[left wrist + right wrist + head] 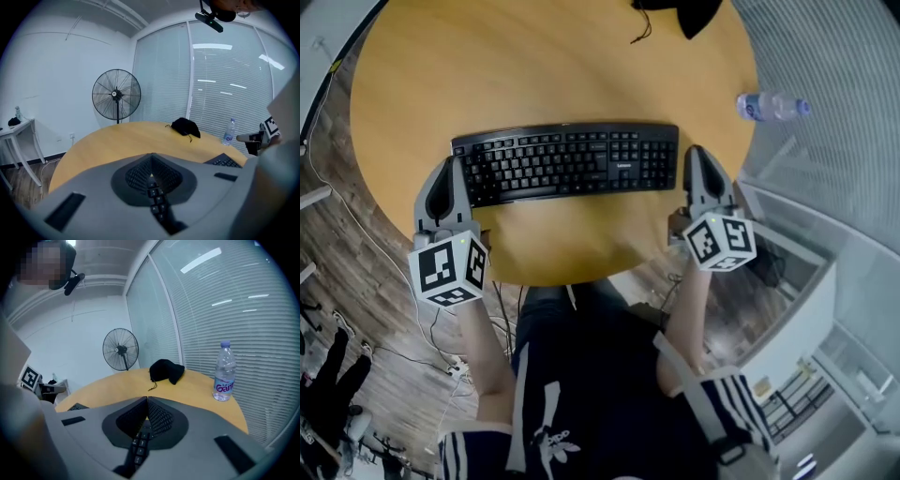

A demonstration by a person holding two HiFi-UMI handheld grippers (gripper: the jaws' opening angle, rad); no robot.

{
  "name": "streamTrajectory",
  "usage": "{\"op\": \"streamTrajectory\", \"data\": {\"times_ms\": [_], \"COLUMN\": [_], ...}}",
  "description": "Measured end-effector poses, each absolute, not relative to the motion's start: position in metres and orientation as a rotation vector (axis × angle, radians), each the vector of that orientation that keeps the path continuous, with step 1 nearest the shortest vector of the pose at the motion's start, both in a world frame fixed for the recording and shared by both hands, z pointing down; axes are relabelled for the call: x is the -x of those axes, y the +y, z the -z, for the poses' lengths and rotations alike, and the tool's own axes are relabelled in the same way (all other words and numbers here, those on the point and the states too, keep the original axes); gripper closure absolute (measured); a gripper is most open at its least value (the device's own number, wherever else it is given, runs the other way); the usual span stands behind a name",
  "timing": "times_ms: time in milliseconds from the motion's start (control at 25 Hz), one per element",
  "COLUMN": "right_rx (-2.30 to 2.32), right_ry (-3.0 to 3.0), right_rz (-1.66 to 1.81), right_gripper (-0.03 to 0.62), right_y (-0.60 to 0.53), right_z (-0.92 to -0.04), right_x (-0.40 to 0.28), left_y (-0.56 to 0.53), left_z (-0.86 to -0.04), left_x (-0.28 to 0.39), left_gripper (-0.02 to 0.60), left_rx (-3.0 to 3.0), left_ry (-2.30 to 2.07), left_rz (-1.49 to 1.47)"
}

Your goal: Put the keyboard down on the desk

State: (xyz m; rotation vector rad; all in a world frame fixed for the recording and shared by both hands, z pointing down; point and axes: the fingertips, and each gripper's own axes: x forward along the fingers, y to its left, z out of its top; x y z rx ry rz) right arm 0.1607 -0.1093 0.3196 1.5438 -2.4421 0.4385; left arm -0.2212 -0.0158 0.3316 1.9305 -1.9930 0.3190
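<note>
Keyboard: the long black plastic keyboard [567,161] lay flat on the round pale-wood desk [534,66], on its near half. It lay crosswise to the person with its key rows facing them, which looked like a typing position.

Left gripper: the grey left gripper [445,167] sat at the keyboard's 9 o'clock end, just beside its corner. Its jaws were pressed together with nothing between them. The left gripper view showed only bare desk ahead of them.

Right gripper: the grey right gripper [695,157] stood at the keyboard's 3 o'clock end, just clear of the edge. Its jaws were likewise drawn together on nothing.

Why flanking: one gripper at each short end suited carrying a long, rigid thing level. With neither clasping it, the keyboard appeared to rest on the desk alone.

Task stage: judged set down, or nearly finished.

Clearance: a clear plastic water bottle [772,107] stood at 2 o'clock and a black cloth pouch [680,11] at 1 o'clock. Both were well apart from the keyboard, so nothing crowded it.
</note>
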Motion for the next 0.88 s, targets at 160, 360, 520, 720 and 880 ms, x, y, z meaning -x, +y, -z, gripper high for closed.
{"op": "streamTrajectory", "data": {"times_ms": [160,360,520,720,880], "right_rx": [-1.499,-1.513,-1.538,-1.562,-1.555], "right_ry": [-2.53,-2.622,-2.735,-2.811,-2.824], "right_rz": [-0.349,-0.211,-0.154,-0.045,0.043], "right_gripper": [0.589,0.591,0.591,0.591,0.591], "right_y": [-0.097,-0.087,-0.064,-0.032,-0.005], "right_z": [-0.281,-0.217,-0.163,-0.111,-0.088], "right_x": [-0.151,-0.149,-0.156,-0.172,-0.183], "left_y": [-0.011,-0.005,0.011,0.037,0.061], "left_z": [-0.288,-0.218,-0.173,-0.124,-0.103], "left_x": [0.214,0.2,0.186,0.173,0.161], "left_gripper": [0.58,0.58,0.58,0.58,0.58], "left_rx": [-1.984,-2.091,-2.164,-2.219,-2.255], "left_ry": [-2.067,-2.146,-2.173,-2.232,-2.235], "left_rz": [-0.23,-0.109,-0.05,0.044,0.121]}}
